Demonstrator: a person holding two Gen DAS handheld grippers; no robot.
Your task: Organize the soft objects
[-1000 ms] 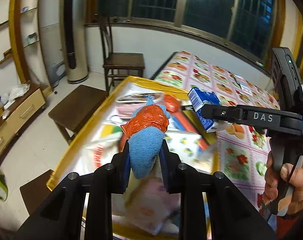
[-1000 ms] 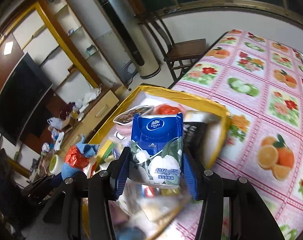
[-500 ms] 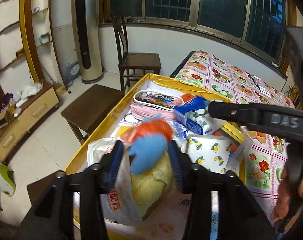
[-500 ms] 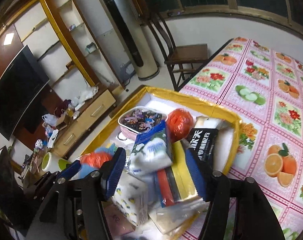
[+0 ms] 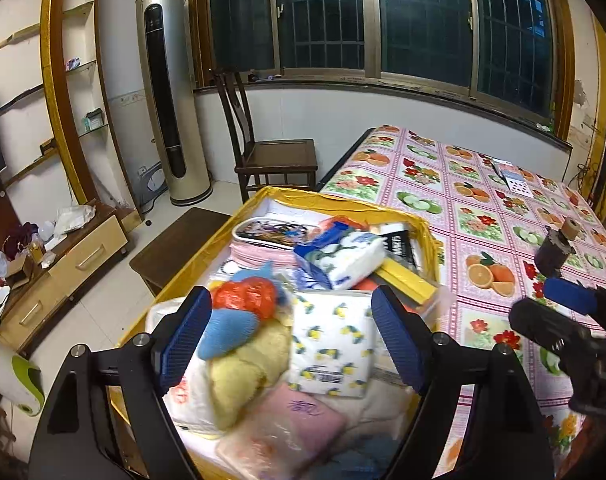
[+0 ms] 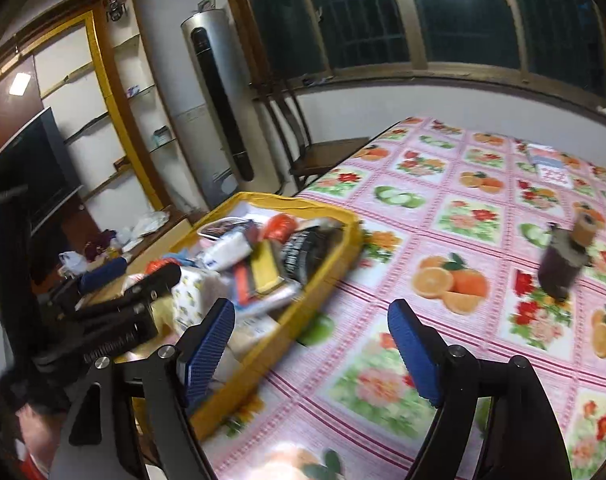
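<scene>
Blue-padded, both claws had let go: the left claw [image 5: 291,334] gaped over the yellow box [image 5: 335,199] where its knitted toy [image 5: 231,326] and the tissue pack [image 5: 345,254] lay; the right claw [image 6: 311,346], also spread, swung toward the table [image 6: 443,240].

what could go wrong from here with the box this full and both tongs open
1. The blue-and-white tissue pack lies tilted on top of the heap in the yellow box; a nudge might slide it out.
2. The blue knit toy sits loosely on the yellow plush, right beside the left tongs, so pulling back could snag it.
3. The right tongs are open over the tablecloth near a dark bottle, which a careless sweep may topple.
</scene>
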